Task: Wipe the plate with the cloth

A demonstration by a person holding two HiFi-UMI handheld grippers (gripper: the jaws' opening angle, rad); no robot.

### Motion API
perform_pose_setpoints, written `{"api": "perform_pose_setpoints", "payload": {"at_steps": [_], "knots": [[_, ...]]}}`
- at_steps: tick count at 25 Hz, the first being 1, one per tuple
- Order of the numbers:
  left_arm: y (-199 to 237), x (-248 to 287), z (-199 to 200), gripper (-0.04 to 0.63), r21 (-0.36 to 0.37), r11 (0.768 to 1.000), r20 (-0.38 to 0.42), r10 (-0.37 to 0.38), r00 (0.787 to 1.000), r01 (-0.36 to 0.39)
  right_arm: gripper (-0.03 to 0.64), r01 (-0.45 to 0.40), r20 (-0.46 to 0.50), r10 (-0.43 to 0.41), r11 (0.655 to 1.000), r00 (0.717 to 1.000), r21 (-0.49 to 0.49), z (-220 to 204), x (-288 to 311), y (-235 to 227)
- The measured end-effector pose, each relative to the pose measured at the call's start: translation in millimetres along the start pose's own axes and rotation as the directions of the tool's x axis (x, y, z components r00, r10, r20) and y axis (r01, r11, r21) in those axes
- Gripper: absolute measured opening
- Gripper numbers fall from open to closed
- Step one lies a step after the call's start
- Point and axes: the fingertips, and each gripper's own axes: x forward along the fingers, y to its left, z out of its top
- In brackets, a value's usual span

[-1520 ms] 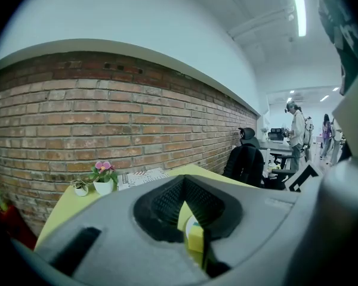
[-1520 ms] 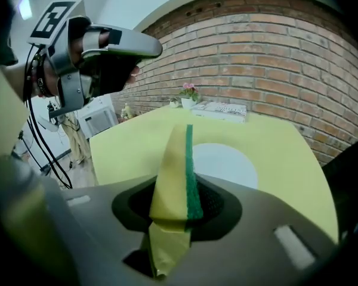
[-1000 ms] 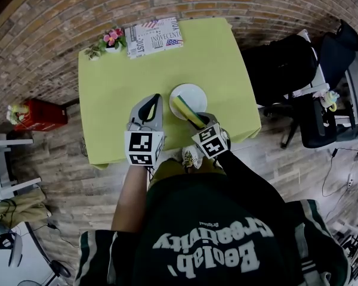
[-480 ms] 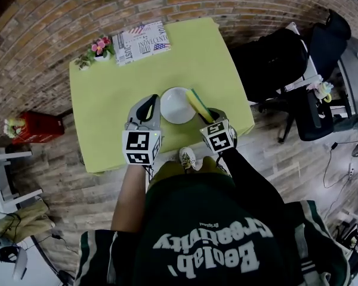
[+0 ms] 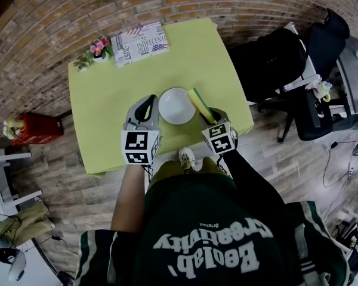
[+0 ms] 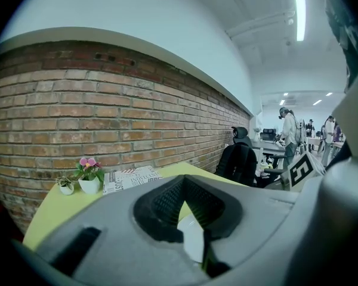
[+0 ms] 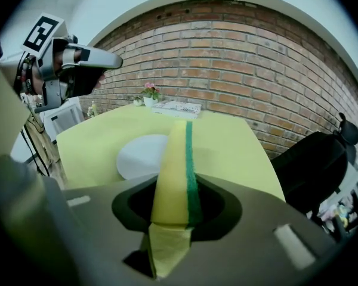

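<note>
A white plate [image 5: 177,105] lies near the front of the yellow-green table [image 5: 113,82]. My right gripper [image 5: 207,118] is shut on a yellow sponge cloth with a green scouring side [image 5: 198,104]. The cloth sticks out over the table just beside the plate's right rim. In the right gripper view the cloth [image 7: 174,159] stands on edge between the jaws, with the plate [image 7: 141,155] ahead to its left. My left gripper [image 5: 149,102] hovers at the plate's left, shut with nothing in it. Through its jaws a bit of the plate [image 6: 193,238] shows.
A small pot of pink flowers [image 5: 99,46] and a newsprint-patterned box [image 5: 140,38] sit at the table's far edge. A black chair with a bag [image 5: 274,58] stands to the right. A red object [image 5: 33,127] lies on the floor at the left. People stand far off [image 6: 288,134].
The right gripper has carried the cloth from over the plate's front part to just beside its right rim. The left gripper has stayed by the plate's left side.
</note>
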Motion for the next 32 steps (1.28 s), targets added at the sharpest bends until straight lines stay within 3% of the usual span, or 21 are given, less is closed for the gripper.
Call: {"api": "perform_pose_setpoints", "payload": {"at_steps": [13,17,24,32], "knots": [[20.0,-28.0,-7.4,0.003,-0.016,0.999,-0.008,0.031,0.999,-0.031,0.135,-0.212,0.047,0.213,0.977,0.976,-0.028,26.9,1.3,94.8],[22.0,-37.4,-11.8,0.003,-0.018,0.999,-0.014,0.038,0.999,-0.038,0.135,-0.262,-0.025,0.261,0.965,0.965,-0.034,13.4,4.0,117.8],[21.0,-46.8,-16.6,0.003,-0.018,0.999,-0.02,0.034,0.999,-0.035,0.135,-0.247,-0.062,0.245,0.969,0.967,-0.018,2.7,5.5,120.0],[8.0,-41.8,-15.6,0.003,-0.019,1.0,-0.01,-0.008,1.0,0.008,0.136,-0.154,-0.085,0.155,0.988,0.984,0.015,-7.7,-3.5,87.5]]}}
